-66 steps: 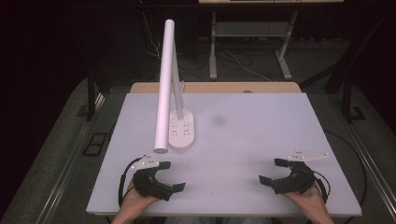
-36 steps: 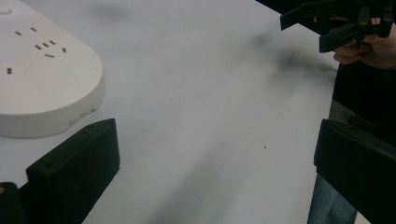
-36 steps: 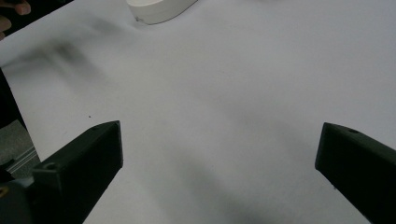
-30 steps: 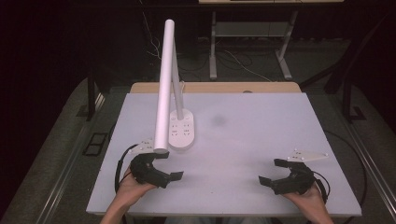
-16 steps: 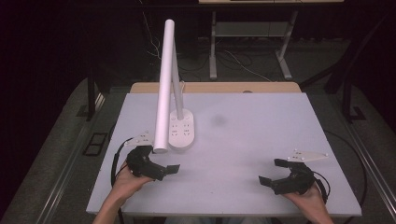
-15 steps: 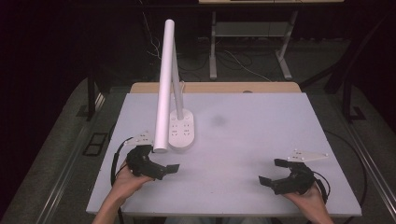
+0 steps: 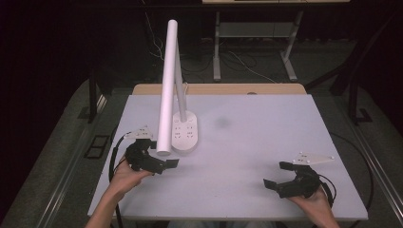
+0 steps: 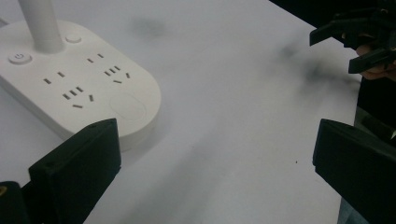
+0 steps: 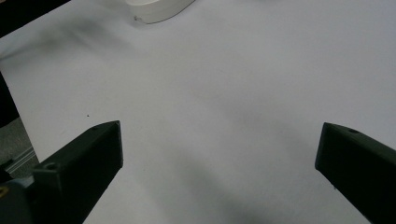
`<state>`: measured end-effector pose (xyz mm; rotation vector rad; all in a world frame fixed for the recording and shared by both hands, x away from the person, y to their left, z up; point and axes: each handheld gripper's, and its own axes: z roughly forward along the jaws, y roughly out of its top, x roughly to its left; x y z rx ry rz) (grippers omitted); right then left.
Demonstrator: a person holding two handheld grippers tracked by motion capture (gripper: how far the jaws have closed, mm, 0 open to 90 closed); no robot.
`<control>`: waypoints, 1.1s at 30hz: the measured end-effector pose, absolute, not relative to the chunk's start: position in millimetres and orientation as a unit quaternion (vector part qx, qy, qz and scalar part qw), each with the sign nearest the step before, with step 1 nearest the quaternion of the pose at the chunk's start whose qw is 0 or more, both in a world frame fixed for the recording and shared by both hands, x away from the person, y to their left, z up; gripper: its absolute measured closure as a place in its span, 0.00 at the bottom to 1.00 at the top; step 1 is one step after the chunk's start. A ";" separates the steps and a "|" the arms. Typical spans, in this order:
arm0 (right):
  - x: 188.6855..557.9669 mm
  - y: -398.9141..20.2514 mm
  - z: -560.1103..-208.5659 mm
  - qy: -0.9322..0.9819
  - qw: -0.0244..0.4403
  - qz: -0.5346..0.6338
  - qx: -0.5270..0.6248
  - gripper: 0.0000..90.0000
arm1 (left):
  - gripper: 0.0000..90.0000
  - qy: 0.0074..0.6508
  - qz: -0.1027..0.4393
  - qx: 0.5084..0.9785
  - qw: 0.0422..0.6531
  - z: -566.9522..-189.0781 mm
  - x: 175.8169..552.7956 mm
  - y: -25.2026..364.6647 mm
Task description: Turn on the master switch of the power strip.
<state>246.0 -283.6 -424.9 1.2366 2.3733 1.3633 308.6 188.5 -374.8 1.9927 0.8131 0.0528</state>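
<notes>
A white desk lamp stands at the table's left middle, its oval base (image 7: 184,134) carrying sockets and buttons, with a long tube head (image 7: 166,90) slanting toward the near left. My left gripper (image 7: 160,155) is open just left of and in front of the base, under the tube's end. In the left gripper view the base (image 8: 79,88) and stem (image 8: 43,23) lie ahead left, between and beyond the wide jaws (image 8: 215,144). My right gripper (image 7: 275,175) is open near the front right, holding nothing. The base's edge (image 9: 159,9) shows far ahead in the right gripper view.
The white table (image 7: 266,123) stretches bare between the two grippers. Its front edge runs right under both hands. A metal-legged desk (image 7: 256,42) and floor cables lie beyond the far edge. My right gripper (image 8: 359,42) appears at the top right of the left gripper view.
My left gripper has moved away from the front edge toward the lamp base, and has stayed open. The right gripper and the lamp have not moved.
</notes>
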 end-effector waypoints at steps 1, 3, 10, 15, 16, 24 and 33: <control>246.0 -283.6 -425.0 0.788 0.069 0.453 0.411 0.00 | 0.00 0.332 0.023 0.816 0.473 -374.1 309.9 189.1; 246.0 -283.5 -425.0 0.788 0.070 0.452 0.412 0.00 | 0.00 0.334 0.023 0.815 0.472 -372.8 312.4 190.0; 245.5 -282.9 -424.8 0.789 0.073 0.452 0.410 0.00 | 0.00 0.335 0.024 0.816 0.471 -367.8 319.9 192.3; 245.4 -283.7 -424.6 0.788 0.073 0.452 0.412 0.00 | 0.01 0.334 0.027 0.817 0.469 -363.6 326.7 194.3; 245.4 -283.8 -424.6 0.788 0.073 0.452 0.412 0.00 | 0.01 0.333 0.028 0.818 0.468 -362.4 328.2 194.8; 245.5 -283.6 -425.0 0.789 0.073 0.450 0.412 0.00 | 0.02 0.335 0.035 0.820 0.463 -352.2 341.1 199.1; 245.5 -283.6 -425.0 0.791 0.074 0.449 0.409 0.00 | 0.03 0.337 0.040 0.824 0.454 -343.6 355.6 200.4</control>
